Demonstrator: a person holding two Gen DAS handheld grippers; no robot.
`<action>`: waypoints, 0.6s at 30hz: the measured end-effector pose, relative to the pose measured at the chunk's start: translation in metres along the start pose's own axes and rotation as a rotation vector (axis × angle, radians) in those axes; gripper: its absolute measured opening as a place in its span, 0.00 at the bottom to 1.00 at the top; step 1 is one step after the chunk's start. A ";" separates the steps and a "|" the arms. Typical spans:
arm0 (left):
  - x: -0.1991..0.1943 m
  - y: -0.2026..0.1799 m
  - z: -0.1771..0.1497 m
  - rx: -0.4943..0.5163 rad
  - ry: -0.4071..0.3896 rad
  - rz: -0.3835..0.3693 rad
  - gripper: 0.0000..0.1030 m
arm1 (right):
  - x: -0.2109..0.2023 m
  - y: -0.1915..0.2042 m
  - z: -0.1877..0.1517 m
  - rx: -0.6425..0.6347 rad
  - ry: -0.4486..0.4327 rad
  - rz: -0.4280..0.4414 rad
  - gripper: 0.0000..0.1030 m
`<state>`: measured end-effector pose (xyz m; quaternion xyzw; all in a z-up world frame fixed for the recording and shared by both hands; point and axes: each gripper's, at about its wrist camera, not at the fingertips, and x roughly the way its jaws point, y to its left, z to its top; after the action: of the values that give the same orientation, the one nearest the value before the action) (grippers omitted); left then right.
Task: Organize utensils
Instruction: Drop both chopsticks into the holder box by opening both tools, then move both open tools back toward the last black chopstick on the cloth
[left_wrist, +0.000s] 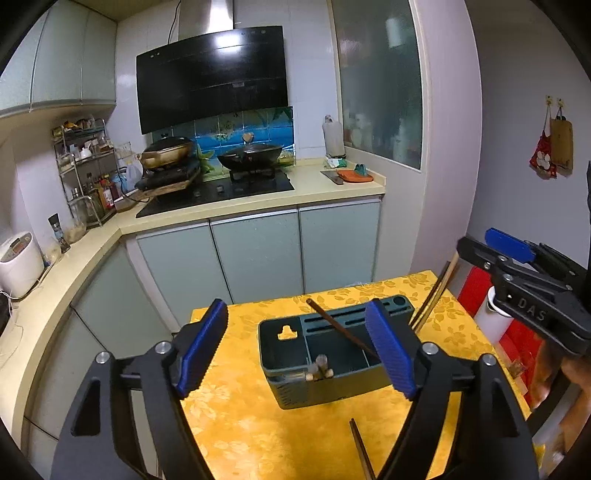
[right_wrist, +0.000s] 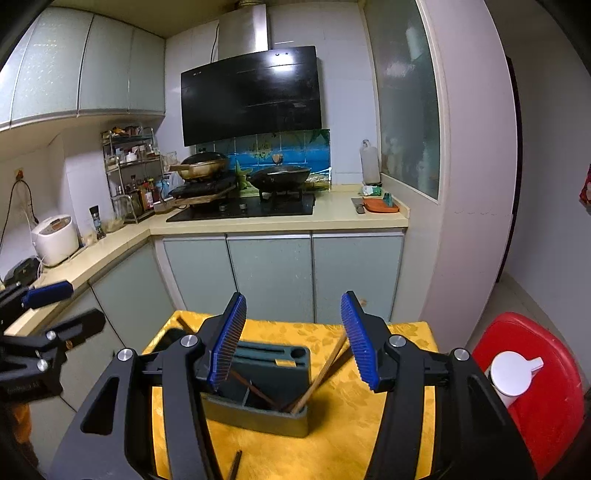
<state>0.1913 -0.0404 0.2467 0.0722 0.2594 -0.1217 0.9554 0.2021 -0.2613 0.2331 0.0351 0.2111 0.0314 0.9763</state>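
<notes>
Left wrist view: left gripper (left_wrist: 295, 350) hangs over a small table with a yellow floral cloth (left_wrist: 240, 424), jaws spread wide, blue pads (left_wrist: 201, 350) apart with nothing between them. Below and just ahead sits a dark green utensil holder (left_wrist: 332, 384) with slots along its far side, a round hole at its far right corner and open compartments at the front. 1 dark chopstick (left_wrist: 340, 328) leans out of a compartment toward the upper left, its lower end hidden behind the right pad. Some short utensil ends (left_wrist: 320, 367) poke up at the holder's front edge, too blurred to identify. 1 more dark chopstick (left_wrist: 360, 448) lies on the cloth near the bottom of this view. Right gripper (left_wrist: 480, 247) shows at the right edge, with a light wooden chopstick (left_wrist: 436, 291) slanting beneath it

Right wrist view: right gripper (right_wrist: 293, 341) also has its jaws parted, about medium width, pads clear of everything. Light chopstick (right_wrist: 321, 373) stands tilted with its lower end in the holder (right_wrist: 258, 417), top leaning right toward the right pad but not gripped. Dark chopstick (right_wrist: 258, 391) crosses inside the holder. Loose chopstick (right_wrist: 234, 463) lies on the cloth (right_wrist: 351, 424) at the bottom. Left gripper (right_wrist: 51, 306) is visible at the left edge. Red stool (right_wrist: 546, 387) with a white container (right_wrist: 511, 373) on it stands right of the table. Stove counter (right_wrist: 332, 218) sits well behind
</notes>
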 end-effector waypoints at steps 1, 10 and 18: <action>-0.001 0.001 -0.003 0.001 -0.001 0.000 0.73 | -0.004 -0.001 -0.005 -0.001 0.001 0.004 0.51; -0.009 0.002 -0.055 0.015 0.009 -0.014 0.77 | -0.041 -0.009 -0.061 -0.034 0.026 0.028 0.54; -0.004 -0.002 -0.130 0.038 0.058 -0.010 0.78 | -0.061 -0.009 -0.123 -0.045 0.071 0.040 0.55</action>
<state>0.1254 -0.0156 0.1373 0.0927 0.2848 -0.1294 0.9453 0.0961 -0.2685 0.1460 0.0161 0.2441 0.0571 0.9679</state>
